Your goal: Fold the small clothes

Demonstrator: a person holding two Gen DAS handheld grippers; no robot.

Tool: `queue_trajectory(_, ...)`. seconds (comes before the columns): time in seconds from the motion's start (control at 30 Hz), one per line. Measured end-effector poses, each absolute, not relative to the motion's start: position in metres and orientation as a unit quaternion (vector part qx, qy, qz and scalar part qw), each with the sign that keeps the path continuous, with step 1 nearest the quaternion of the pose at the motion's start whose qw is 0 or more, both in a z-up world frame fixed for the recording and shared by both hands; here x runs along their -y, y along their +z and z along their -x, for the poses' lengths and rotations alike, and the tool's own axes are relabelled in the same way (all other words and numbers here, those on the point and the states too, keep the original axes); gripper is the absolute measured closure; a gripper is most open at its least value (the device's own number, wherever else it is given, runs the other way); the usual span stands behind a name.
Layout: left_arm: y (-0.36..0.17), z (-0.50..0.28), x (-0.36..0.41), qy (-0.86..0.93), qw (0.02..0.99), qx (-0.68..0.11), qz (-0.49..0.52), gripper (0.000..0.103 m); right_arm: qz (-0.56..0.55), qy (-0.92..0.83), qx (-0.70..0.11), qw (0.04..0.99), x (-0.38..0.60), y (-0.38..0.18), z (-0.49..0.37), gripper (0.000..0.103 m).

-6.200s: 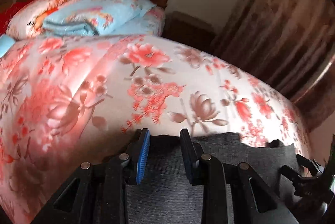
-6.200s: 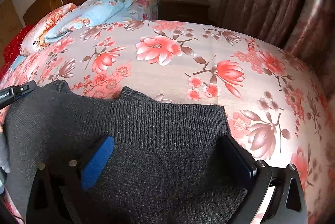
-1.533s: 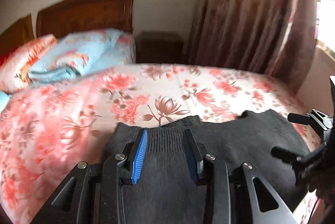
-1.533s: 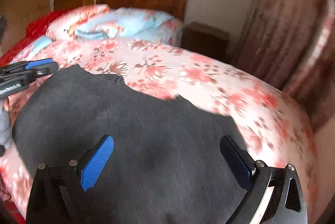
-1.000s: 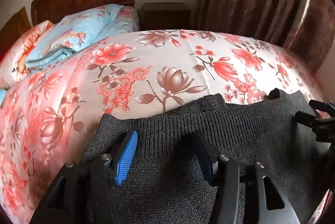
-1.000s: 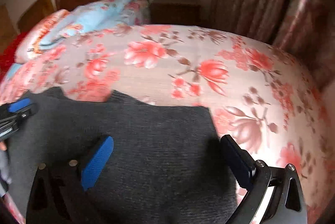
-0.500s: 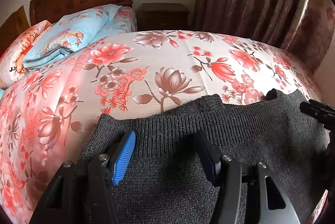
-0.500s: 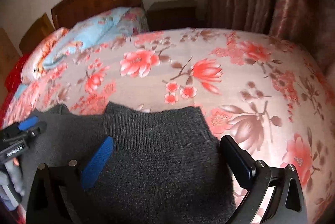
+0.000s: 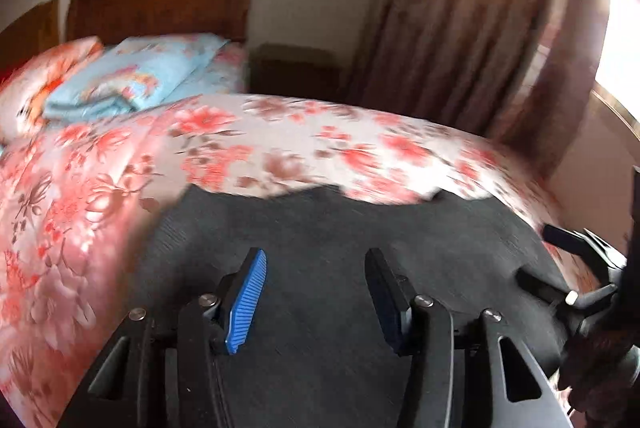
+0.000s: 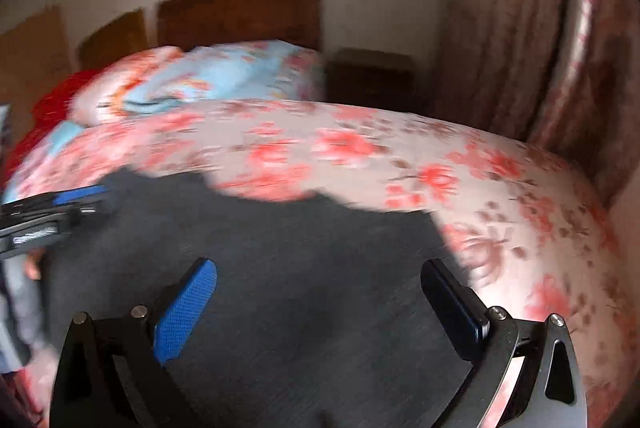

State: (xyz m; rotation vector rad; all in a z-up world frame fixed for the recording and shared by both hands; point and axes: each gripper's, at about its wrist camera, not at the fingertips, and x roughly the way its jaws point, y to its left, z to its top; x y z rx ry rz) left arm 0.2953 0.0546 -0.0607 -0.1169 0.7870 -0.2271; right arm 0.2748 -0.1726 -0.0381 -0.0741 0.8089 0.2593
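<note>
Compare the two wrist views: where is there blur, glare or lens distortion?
Left wrist view: blown-out window glare at right, smeared floral bedspread. Right wrist view: heavier motion blur on dark grey knitted garment. Both: fisheye-bowed bed, dark corners.

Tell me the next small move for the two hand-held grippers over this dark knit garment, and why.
Probably lower both toward the near edge of the dark knit garment and close on it. The left hand-held gripper and right hand-held gripper both stand open above the fabric with nothing pinched, and the garment lies spread on the floral bedspread, not yet folded small.
</note>
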Motion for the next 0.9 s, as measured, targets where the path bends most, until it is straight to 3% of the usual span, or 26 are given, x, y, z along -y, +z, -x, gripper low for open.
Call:
queue_trajectory(0.17, -0.091, -0.284, -0.011, -0.116, 0.903, -0.411, -0.05, 0.042, 0.115, 0.186, -0.419, 0.881, 0.124, -0.072, -0.247, 0.0)
queue_trajectory(0.3, -0.096, -0.283, -0.025, -0.102, 0.908, -0.406, -0.009, 0.021, 0.085, 0.174, -0.424, 0.885, 0.13, -0.084, -0.247, 0.0)
queue_trajectory(0.73, -0.097, -0.285, -0.029, -0.106, 0.9, -0.422, -0.006, 0.02, 0.1, 0.184, -0.43, 0.878, 0.135, -0.081, -0.24, 0.0)
queue_trajectory(0.9, -0.089, -0.294, -0.024, -0.093, 0.894, -0.439, 0.005, 0.028, 0.089, 0.147, -0.437, 0.883, 0.189, -0.075, -0.211, 0.0)
